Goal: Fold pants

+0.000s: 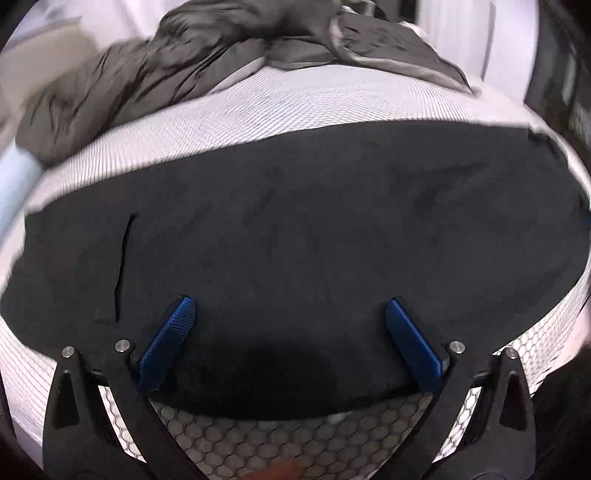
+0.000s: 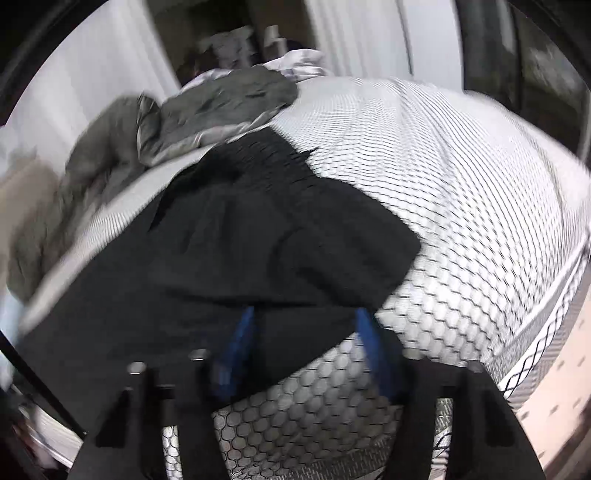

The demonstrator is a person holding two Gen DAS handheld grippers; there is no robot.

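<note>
Black pants (image 1: 295, 236) lie spread flat across a white mattress with a honeycomb pattern (image 1: 280, 450). A pocket slit shows at their left. My left gripper (image 1: 290, 308) is open, its blue fingers (image 1: 170, 339) wide apart just above the pants' near edge. In the right wrist view the pants (image 2: 229, 243) lie partly folded over themselves, with a corner at the right. My right gripper (image 2: 304, 317) is open, its blue fingers (image 2: 238, 343) over the pants' near edge. The view is blurred.
A crumpled grey garment (image 1: 177, 62) lies at the far side of the mattress, also in the right wrist view (image 2: 221, 103). White curtains (image 2: 354, 33) hang behind. The mattress edge (image 2: 546, 317) runs along the right.
</note>
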